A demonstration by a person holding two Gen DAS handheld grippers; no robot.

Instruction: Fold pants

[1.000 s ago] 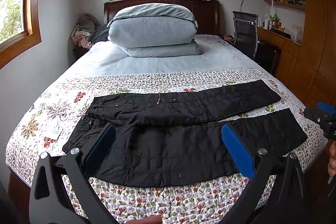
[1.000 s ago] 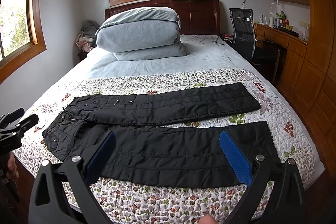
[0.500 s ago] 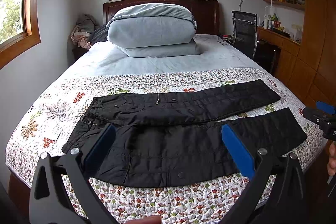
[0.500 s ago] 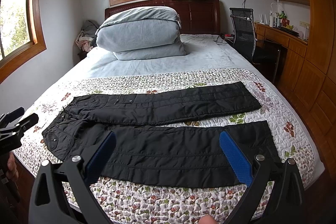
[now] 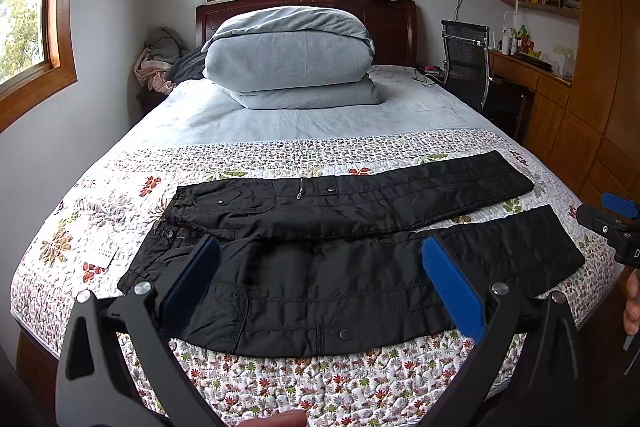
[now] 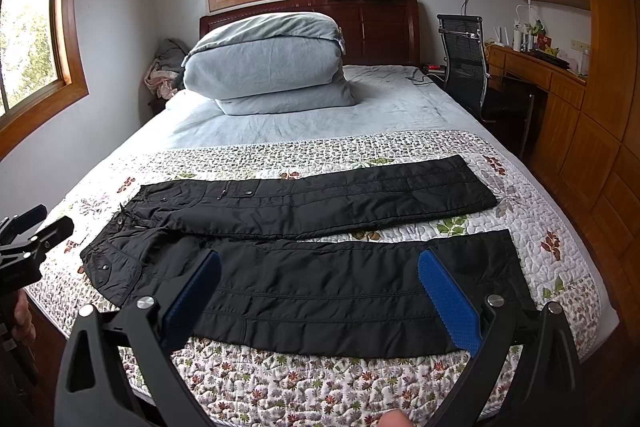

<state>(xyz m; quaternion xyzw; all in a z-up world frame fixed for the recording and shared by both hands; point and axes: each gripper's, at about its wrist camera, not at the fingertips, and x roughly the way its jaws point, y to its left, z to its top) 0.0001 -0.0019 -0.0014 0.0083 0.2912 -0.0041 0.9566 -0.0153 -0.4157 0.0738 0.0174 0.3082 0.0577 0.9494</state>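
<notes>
Black quilted pants point(image 5: 344, 259) lie flat across the floral quilt point(image 5: 304, 383), waist at the left, both legs spread apart toward the right. They also show in the right wrist view point(image 6: 320, 283). My left gripper point(image 5: 320, 267) is open and empty, held above the near leg by the bed's front edge. My right gripper point(image 6: 320, 275) is open and empty, also above the near leg. The right gripper shows at the right edge of the left wrist view point(image 5: 612, 223); the left gripper shows at the left edge of the right wrist view point(image 6: 28, 239).
A folded grey duvet point(image 5: 288, 55) is stacked at the headboard point(image 5: 392, 23). Clothes are piled at the back left point(image 5: 156, 63). A black chair point(image 5: 468, 59) and a wooden desk point(image 5: 532, 79) stand right of the bed. A paper tag point(image 5: 102, 251) lies on the quilt.
Both views have barely shifted. The pants have not moved and both grippers stay open.
</notes>
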